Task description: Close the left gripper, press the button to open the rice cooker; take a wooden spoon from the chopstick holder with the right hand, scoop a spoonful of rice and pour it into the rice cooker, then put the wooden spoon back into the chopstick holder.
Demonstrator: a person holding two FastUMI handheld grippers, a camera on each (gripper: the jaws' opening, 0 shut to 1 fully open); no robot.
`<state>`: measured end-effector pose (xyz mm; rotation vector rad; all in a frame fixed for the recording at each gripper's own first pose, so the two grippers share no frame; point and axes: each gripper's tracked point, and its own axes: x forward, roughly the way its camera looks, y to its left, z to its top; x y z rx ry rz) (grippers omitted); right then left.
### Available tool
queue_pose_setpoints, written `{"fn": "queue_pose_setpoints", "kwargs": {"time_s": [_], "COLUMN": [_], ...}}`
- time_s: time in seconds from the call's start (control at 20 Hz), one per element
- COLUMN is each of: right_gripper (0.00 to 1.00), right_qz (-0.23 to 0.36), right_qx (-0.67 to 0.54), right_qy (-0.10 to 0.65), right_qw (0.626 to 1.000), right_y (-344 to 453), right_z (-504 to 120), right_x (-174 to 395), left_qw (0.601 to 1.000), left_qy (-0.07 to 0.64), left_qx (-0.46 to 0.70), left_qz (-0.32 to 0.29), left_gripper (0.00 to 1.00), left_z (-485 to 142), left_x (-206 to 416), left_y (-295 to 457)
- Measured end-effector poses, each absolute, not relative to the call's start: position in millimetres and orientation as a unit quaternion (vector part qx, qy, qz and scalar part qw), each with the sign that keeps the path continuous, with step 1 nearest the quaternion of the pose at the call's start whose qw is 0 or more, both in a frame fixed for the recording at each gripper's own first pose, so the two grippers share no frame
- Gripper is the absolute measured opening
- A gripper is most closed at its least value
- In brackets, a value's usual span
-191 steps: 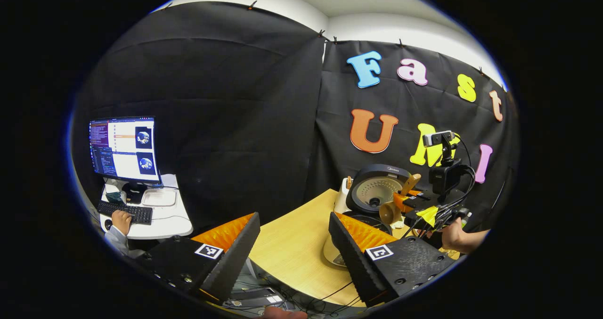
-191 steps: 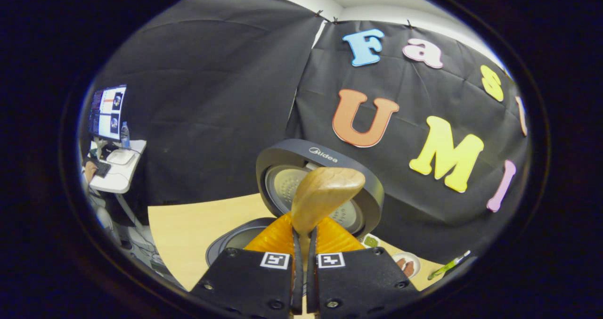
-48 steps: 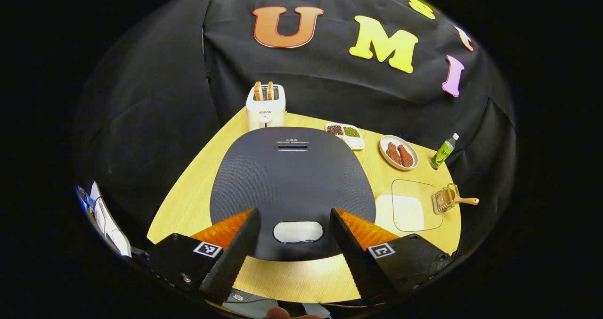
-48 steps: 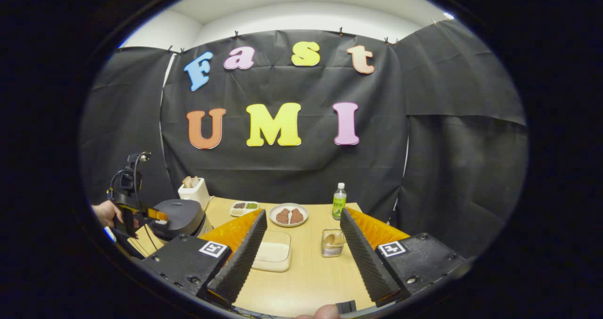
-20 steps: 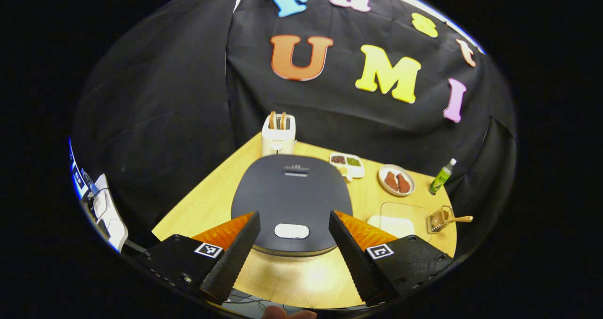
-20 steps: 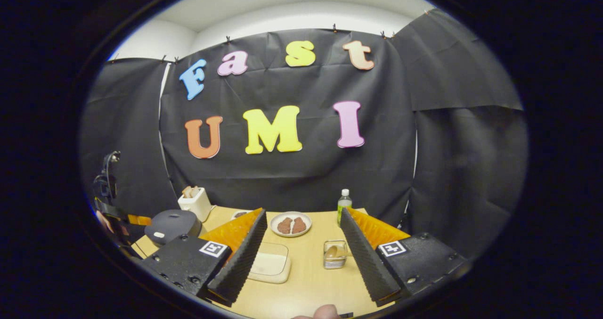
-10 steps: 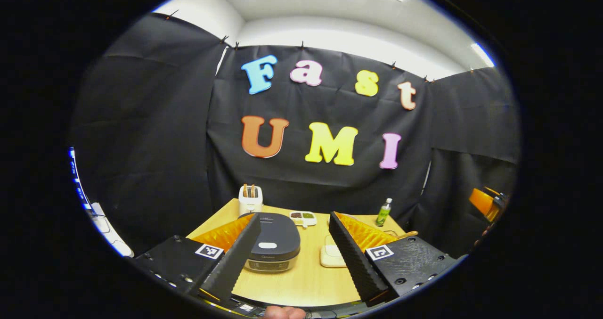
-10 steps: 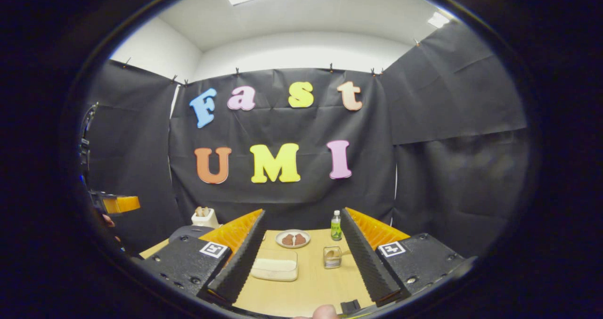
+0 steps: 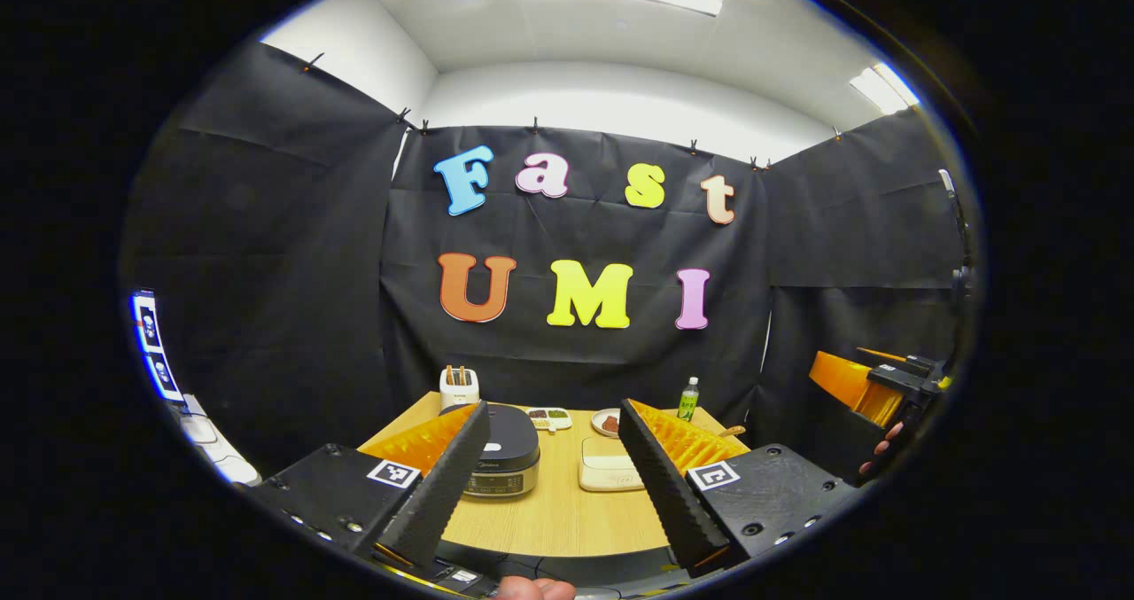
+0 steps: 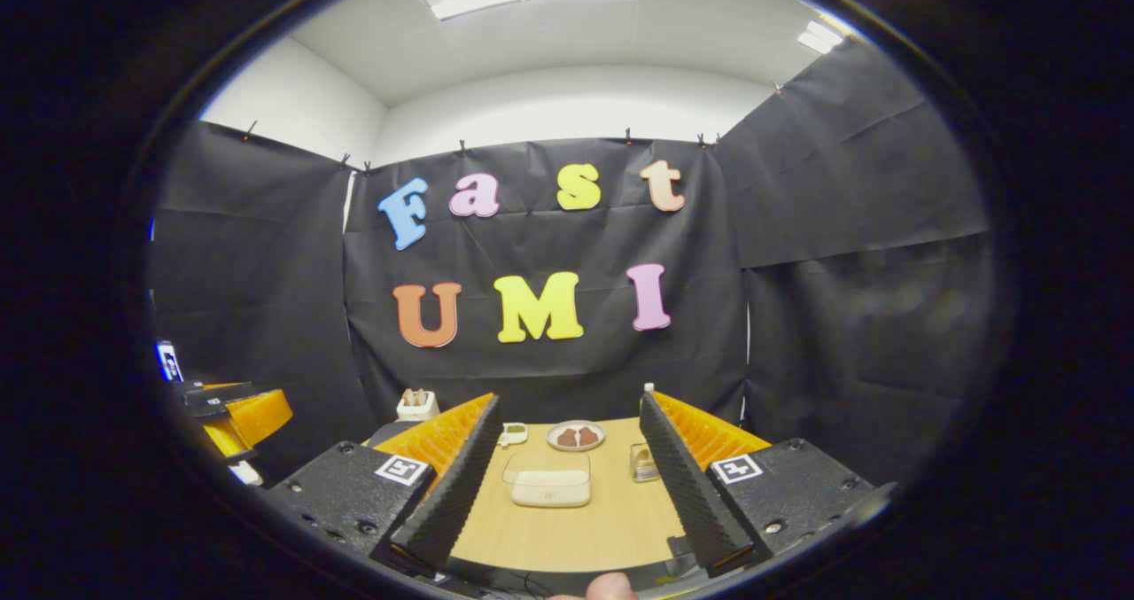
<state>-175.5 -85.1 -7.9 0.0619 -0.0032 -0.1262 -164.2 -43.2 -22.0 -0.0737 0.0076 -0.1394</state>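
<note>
The rice cooker point(image 9: 507, 450) stands on the wooden table point(image 9: 558, 516) with its dark lid down, far ahead of my left gripper point(image 9: 554, 407), which is open and holds nothing. The wooden spoon point(image 9: 733, 431) sticks out of the chopstick holder point(image 10: 644, 463) at the table's right. A clear box of rice point(image 10: 549, 481) lies between cooker and holder. My right gripper point(image 10: 569, 398) is open and bare, well back from the table. In the left gripper view the right gripper point(image 9: 861, 382) hangs at the far right, held by a hand point(image 9: 881, 446). The left gripper point(image 10: 241, 414) shows at the left edge of the right gripper view.
At the back of the table stand a white toaster point(image 9: 458, 386), a divided dish point(image 9: 550, 417), a plate with brown pieces point(image 10: 576, 436) and a green bottle point(image 9: 687, 400). A monitor point(image 9: 148, 343) glows at the far left.
Both grippers have drawn back from the table and tilted up. The cooker lid, open 9.6 s ago, is down, and the spoon has left the right gripper for the holder.
</note>
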Motion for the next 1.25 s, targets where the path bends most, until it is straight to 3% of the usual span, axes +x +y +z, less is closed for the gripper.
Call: {"fn": "queue_pose_setpoints", "kwargs": {"time_s": [1.25], "right_gripper": [1.0], "right_qz": [-0.059], "right_qx": [0.003], "right_qy": [0.009], "right_qw": [0.998], "right_y": [-104.0], "right_z": [-21.9], "right_x": [-153.4], "left_qw": [0.998], "left_qy": [-0.01], "left_qx": [-0.006], "left_qz": [-0.056], "left_gripper": [0.95], "left_z": [-11.5], "left_x": [-137.6], "left_y": [-77.9]}}
